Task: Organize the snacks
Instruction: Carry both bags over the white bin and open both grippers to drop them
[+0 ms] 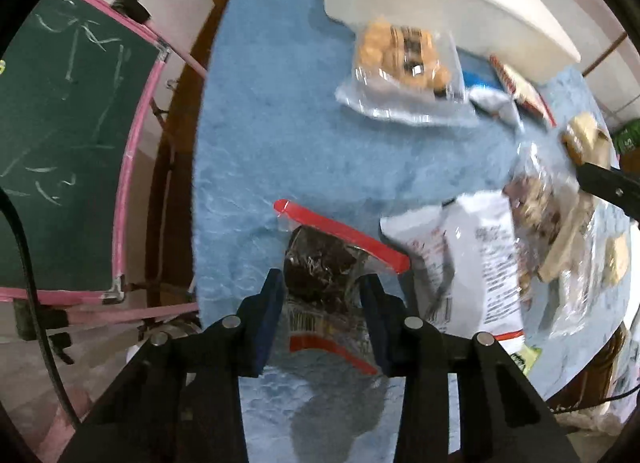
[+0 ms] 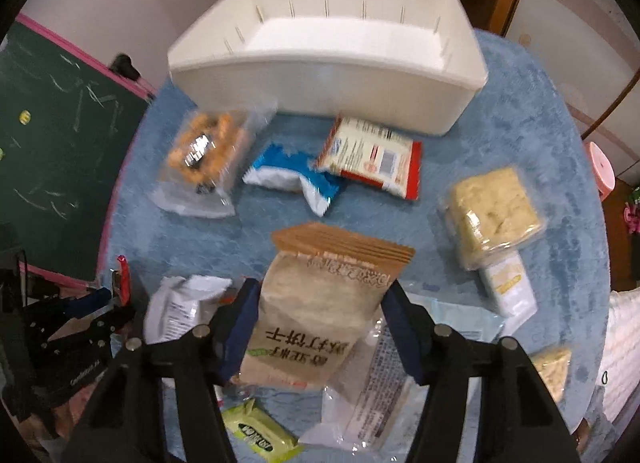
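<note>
My left gripper (image 1: 322,277) points straight down and is shut on a clear packet with red trim (image 1: 320,259) that holds a dark snack, just above the blue cloth (image 1: 272,123). My right gripper (image 2: 322,287) is shut on a tan cracker packet (image 2: 320,315) with a brown ribbed top; the packet fills the gap between both pads. The white bin (image 2: 320,63) stands beyond it at the back of the table, with nothing visible inside. In the right wrist view the left gripper (image 2: 80,315) shows at the far left.
On the cloth lie a bag of orange puffs (image 2: 200,155), a blue-white packet (image 2: 292,171), a red-white packet (image 2: 372,155), a pale cake pack (image 2: 492,207), a white bag (image 2: 180,311) and a green packet (image 2: 256,431). A pink-framed chalkboard (image 1: 60,143) stands left of the table.
</note>
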Motion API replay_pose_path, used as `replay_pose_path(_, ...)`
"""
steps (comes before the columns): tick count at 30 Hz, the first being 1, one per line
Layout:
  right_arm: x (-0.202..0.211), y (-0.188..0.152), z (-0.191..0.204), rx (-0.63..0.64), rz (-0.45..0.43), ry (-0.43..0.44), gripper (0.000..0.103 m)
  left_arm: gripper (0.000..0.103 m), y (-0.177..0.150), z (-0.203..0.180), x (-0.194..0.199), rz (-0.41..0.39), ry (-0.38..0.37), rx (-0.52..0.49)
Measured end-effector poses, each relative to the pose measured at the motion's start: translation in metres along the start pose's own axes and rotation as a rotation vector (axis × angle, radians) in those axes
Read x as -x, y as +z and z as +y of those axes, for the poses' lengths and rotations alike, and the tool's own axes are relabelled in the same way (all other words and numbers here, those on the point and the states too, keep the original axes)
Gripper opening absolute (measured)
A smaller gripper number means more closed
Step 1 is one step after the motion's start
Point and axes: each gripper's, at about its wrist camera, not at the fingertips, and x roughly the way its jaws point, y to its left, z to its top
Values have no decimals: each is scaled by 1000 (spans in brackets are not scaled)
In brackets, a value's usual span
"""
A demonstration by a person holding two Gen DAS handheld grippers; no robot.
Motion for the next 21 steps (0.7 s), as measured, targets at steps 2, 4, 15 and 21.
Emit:
replay_pose_path(2, 15, 7, -3, -7, -25, 28, 59, 36, 7, 0, 13, -21, -14, 12)
replay_pose_path(4, 30, 14, -7, -7, -61, 40, 59, 36, 11, 2, 37, -66, -32, 15)
replay_pose_path(15, 105, 91, -31, -15, -281, 66, 59, 36, 117, -48, 139, -296, -148, -27)
replay_pose_path(21, 108, 149, -49, -40, -325, 20, 59, 36, 199, -91, 156, -384, -152, -39)
